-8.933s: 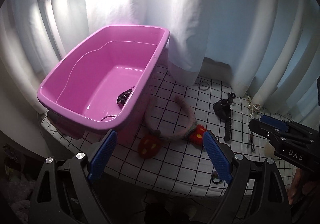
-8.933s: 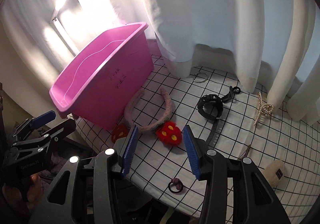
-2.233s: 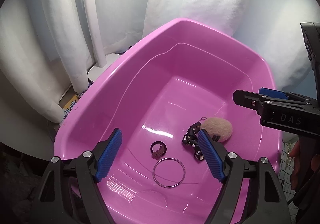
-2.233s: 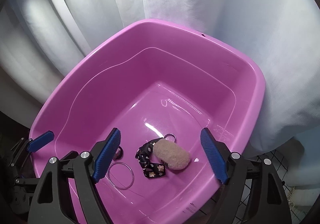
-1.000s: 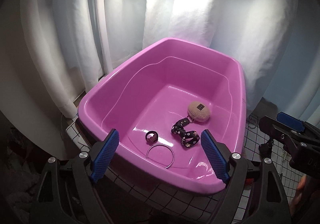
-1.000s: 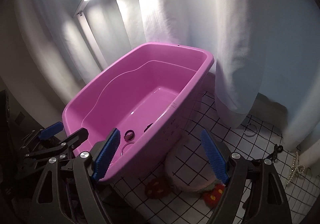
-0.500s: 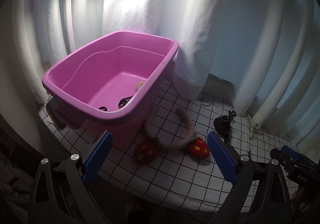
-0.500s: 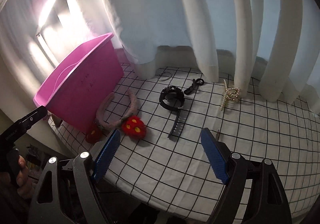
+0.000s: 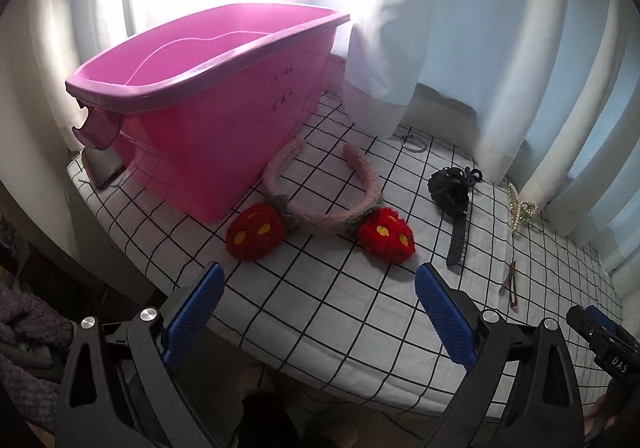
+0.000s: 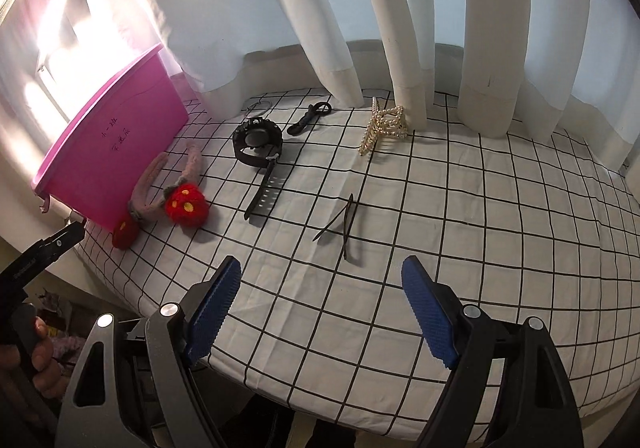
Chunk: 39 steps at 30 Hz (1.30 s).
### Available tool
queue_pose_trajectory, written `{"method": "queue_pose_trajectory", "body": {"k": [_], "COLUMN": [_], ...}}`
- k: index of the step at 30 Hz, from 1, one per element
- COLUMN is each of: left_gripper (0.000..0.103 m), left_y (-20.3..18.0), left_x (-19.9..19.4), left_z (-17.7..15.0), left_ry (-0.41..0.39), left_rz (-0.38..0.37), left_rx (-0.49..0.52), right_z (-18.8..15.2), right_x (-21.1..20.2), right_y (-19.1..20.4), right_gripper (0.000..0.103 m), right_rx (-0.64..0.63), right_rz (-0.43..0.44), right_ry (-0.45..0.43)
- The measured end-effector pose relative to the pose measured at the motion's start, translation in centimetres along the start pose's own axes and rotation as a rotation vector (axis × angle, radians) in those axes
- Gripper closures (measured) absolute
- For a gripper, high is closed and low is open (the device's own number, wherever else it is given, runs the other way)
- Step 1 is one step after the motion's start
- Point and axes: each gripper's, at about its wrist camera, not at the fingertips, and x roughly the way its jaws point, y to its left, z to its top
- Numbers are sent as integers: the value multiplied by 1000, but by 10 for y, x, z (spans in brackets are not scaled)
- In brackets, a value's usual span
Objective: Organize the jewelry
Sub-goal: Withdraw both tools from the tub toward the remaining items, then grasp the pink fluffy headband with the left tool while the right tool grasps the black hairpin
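Left gripper [image 9: 316,312] wide open, empty, headband [image 9: 320,204] at 12 o'clock; right gripper [image 10: 320,308] wide open, empty, hairpin [image 10: 344,226] at 12; bin [image 9: 208,88] at 10.

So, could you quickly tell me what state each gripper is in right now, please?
Left gripper: jaws open, holding nothing.
Right gripper: jaws open, holding nothing.
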Motion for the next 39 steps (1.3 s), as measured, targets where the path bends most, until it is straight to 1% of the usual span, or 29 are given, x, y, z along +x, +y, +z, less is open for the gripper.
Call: {"method": "queue_pose_trajectory", "body": {"k": [5,8,13,16,19,22,28,33,39], "left_gripper": [9,9,9,9,9,9,9,9,9], "left_y": [-8,-13,-21,-26,-32,-38,-46,-51,-55], "left_x": [19,29,59,79,98,112,140,164,184], "left_z": [-1,6,23,31,37,41,54,60,59], "left_ry": [2,-18,-40,-40,-5,8,51,93,120], "left_rz": [23,25,9,-23,-67,-81,-114,-128,-117], "left_rx": [14,37,81,124,192,245,262,269,311], "right_z": [2,4,9,12,14,17,25,28,23], "right_x": [16,30,50,63,73,83,100,110,121], "right_y": [-9,-15,-20,-17,-12,-8,-7,-5,-11], "right_gripper": [24,24,24,24,24,24,24,24,24], "right_rx": [28,53,111,117,122,124,153,159,191], "right_rz": [-18,-34,-56,-59,-66,-80,-111,-161,-212], "right_ry": [5,14,15,19,24,27,36,35,50]}}
